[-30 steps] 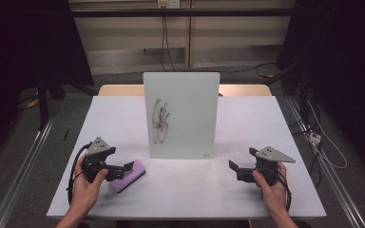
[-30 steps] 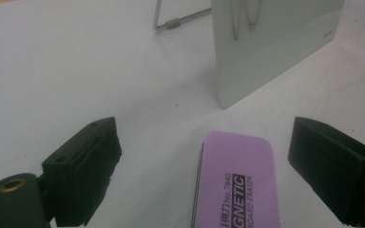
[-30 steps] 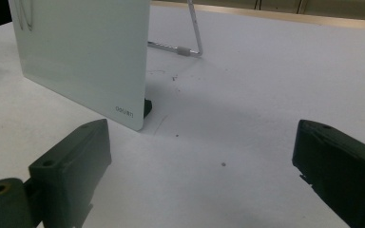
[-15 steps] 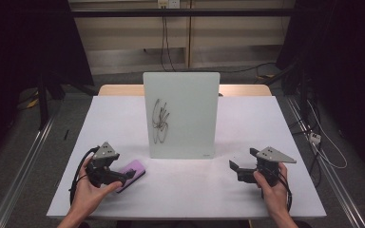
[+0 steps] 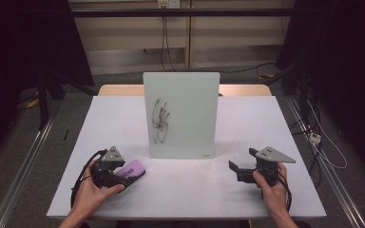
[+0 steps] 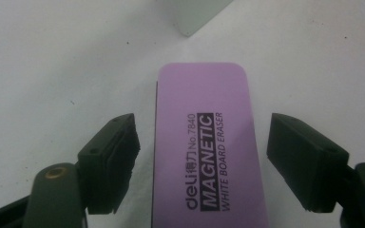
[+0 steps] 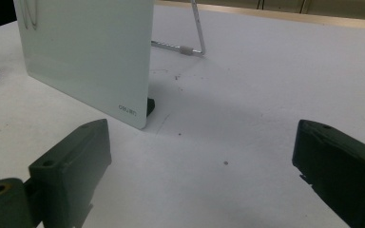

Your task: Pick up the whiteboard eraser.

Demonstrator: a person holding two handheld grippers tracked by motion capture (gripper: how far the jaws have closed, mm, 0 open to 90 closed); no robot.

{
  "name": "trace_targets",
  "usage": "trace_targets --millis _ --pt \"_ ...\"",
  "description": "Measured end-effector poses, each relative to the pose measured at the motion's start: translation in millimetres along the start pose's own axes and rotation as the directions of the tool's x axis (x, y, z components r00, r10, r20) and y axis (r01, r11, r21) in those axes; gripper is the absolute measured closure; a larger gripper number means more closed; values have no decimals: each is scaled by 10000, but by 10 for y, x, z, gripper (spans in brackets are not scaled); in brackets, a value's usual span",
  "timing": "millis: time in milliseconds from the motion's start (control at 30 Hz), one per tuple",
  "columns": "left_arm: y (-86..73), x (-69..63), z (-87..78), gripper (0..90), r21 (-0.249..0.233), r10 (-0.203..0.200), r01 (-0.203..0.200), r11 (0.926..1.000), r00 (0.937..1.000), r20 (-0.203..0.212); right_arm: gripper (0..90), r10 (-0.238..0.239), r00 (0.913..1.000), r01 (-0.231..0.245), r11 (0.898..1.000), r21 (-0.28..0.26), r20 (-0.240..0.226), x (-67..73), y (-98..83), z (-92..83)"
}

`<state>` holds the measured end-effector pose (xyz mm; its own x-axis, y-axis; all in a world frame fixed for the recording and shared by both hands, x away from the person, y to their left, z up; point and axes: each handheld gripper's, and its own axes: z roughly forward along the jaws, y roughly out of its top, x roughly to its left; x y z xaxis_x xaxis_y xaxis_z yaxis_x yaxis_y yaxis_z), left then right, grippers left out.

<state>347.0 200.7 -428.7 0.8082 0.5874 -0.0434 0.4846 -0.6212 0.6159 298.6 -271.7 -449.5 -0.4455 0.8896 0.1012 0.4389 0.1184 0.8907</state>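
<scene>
At the lower left of the high view the left gripper (image 5: 123, 175) sits over the eraser (image 5: 131, 172), a flat lilac block lying on the white table (image 5: 195, 190). In the left gripper view the eraser (image 6: 204, 152) fills the lower centre of the frame, lying lengthwise between the two black jaws; they have just been closing in on it, yet a strip of table still shows on each side, so the pads do not press on it yet.

My reading is that it will handle easily: a light, stiff plastic shell with a dark felt underside (the printed label calls it a magnetic whiteboard eraser). The smooth top looks somewhat slippery, so the long side edges, where the jaws already stand, seem the best place to hold, about midway along its length so it doesn't tip.

In the middle of the high view stands the whiteboard (image 5: 181, 116), upright on its stand with dark scribbles (image 5: 160, 118) on its left half. It looks thin and lightly propped, so a firm wipe might push it backwards.

At the lower right of the high view the right gripper (image 5: 235, 168) rests on the table, well apart from the board. In the right gripper view its jaws are spread wide with nothing but tabletop between them, and the board's lower corner (image 7: 133, 111) shows in the upper left.
</scene>
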Motion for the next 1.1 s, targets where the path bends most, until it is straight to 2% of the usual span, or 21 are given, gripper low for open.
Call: trace_targets --millis 100,133,300,433,467,500,567,967,1033,1100 --pt "-10 4 11 309 71 -89 88 9999 9999 126 56 -18 10000 18 10000 6 -25 0 0 4" --pt "-11 13 8 319 216 20 -24 9998 9999 161 57 -30 10000 30 10000 9 -22 0 0 5" --pt "-24 15 31 354 288 -203 195 9994 9994 265 56 5 10000 -5 10000 4 -14 4 1 12" --pt "-27 18 38 385 433 -188 176 9989 9994 275 57 0 10000 0 10000 17 -39 9 3 15" --pt "-24 26 35 391 547 -25 15 9985 9998 187 56 -8 10000 8 10000 21 -45 9 2 15" --pt "-24 24 44 392 603 -56 37 9982 9995 308 57 -4 10000 4 10000 20 -52 9 2 16" --pt "-24 24 48 393 645 -54 36 9979 9996 286 57 -5 10000 5 10000 15 -48 8 3 17" --pt "-25 15 48 408 681 52 -72 9977 9996 295 57 -45 10000 45 10000 34 -44 13 5 22" --pt "-29 9 50 410 609 -83 65 9981 9995 296 57 -10 10000 10 10000 43 -20 12 5 20" --pt "-29 9 39 411 569 67 -78 9983 9998 194 57 18 10000 -18 10000 19 -57 9 5 26"
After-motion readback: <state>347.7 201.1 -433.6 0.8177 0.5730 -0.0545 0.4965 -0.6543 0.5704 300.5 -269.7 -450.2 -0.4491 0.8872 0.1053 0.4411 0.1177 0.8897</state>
